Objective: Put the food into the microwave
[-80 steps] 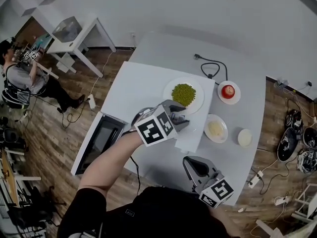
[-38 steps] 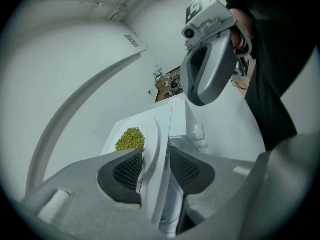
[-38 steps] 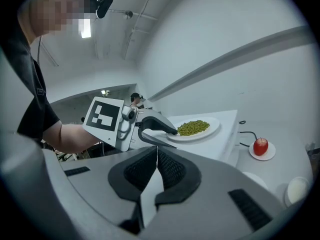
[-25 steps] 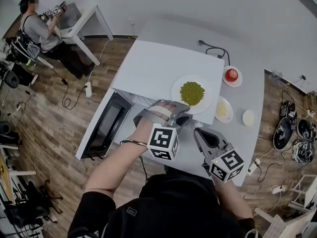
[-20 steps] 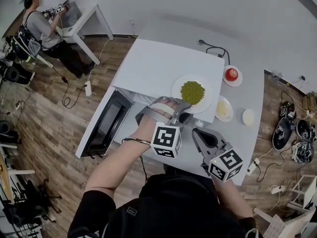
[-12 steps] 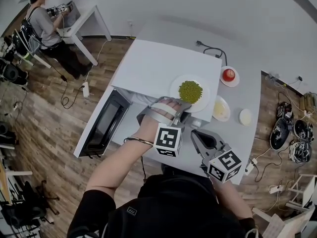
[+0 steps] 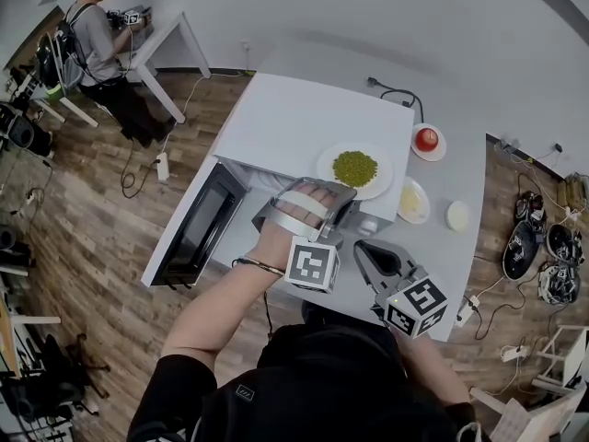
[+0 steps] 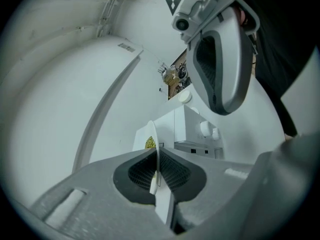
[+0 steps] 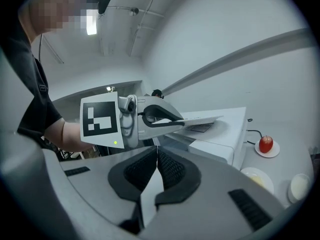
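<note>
1. Jaws of the left gripper [image 8: 157,160] are closing tight on the near rim of a white plate [image 7: 383,178] of green peas [image 7: 354,168]. Both ribbed pads press on the rim, one on each face.
2. Straight ahead of that gripper, the plate sits over the flat top of the white microwave [image 7: 304,118]. Whether it rests on that top or hangs just clear of it cannot be told.
3. The peas lie heaped at the plate's middle, beyond the pinched rim.
4. The microwave's door [image 7: 191,236] stands swung open, off to the left gripper's left and below it in the head view.
5. The right gripper [image 9: 156,153] hangs just to the right of the left one and nearer the person. Its jaws are pressed together with nothing between them, and it is apart from the plate.
6. Ahead of the right gripper, on the grey table [image 7: 449,267], a small dish of pale yellow food [image 7: 413,201] comes nearest. A little white bowl [image 7: 456,215] is just to that dish's right, and a red fruit [image 7: 425,139] on a saucer lies farther on.
7. A black cable [image 7: 398,95] coils on the table well beyond both grippers.
8. Far off to the left gripper's left, another person [image 7: 97,35] stands at a white desk.
</note>
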